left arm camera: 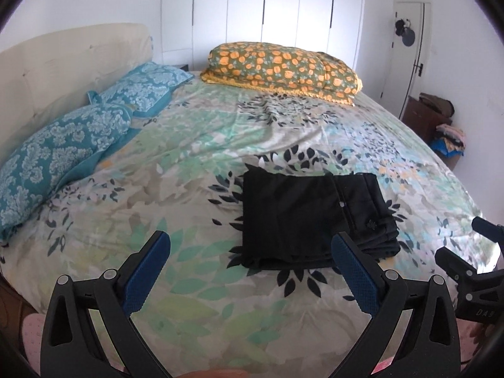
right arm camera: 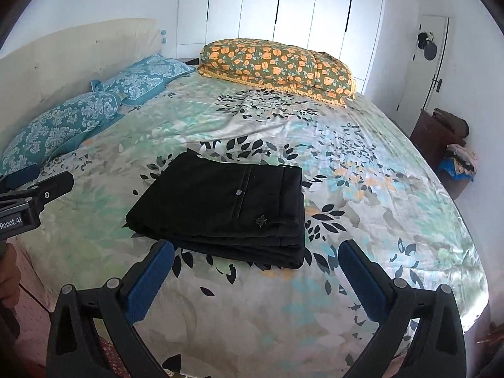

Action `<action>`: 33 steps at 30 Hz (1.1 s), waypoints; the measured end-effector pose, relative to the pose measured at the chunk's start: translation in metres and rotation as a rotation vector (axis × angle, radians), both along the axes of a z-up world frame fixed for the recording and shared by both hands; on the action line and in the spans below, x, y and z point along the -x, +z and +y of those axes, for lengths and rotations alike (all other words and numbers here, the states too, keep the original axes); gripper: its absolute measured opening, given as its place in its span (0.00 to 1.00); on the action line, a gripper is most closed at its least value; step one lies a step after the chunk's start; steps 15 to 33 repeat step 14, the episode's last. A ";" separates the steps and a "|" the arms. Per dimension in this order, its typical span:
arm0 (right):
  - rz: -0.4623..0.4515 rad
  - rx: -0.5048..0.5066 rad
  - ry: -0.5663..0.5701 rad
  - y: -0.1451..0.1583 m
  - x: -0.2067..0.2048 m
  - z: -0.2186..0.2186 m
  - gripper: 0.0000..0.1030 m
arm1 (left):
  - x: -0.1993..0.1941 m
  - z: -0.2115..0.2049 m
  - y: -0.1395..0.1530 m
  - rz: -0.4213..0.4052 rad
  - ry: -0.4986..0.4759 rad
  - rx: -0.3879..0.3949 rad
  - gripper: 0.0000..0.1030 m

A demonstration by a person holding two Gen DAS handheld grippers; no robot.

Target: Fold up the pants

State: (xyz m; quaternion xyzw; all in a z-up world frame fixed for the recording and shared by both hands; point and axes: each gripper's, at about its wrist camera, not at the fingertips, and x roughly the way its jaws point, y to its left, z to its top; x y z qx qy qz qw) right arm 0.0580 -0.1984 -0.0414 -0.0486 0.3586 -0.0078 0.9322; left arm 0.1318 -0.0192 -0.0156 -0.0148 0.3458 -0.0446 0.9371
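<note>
Black pants lie folded in a flat stacked rectangle on the bed, button and back pocket facing up. Left claw: jaws spread wide, nothing between the blue pads, hovering short of the pants; the stack sits just ahead and toward its right finger. Right claw: jaws also wide apart, empty, with the near edge of the pants just ahead, toward its left finger. Neither claw touches the cloth. Farther beyond both claws: two blue patterned pillows by the headboard and a folded orange-flowered quilt.
</note>
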 end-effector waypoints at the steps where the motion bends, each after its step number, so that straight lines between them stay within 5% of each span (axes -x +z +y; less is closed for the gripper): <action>1: 0.001 -0.001 0.000 -0.001 0.001 0.000 1.00 | 0.001 -0.001 0.001 -0.001 -0.003 -0.001 0.99; 33: -0.007 -0.006 -0.011 -0.001 0.006 -0.004 1.00 | 0.006 -0.008 -0.001 0.016 0.006 -0.011 0.99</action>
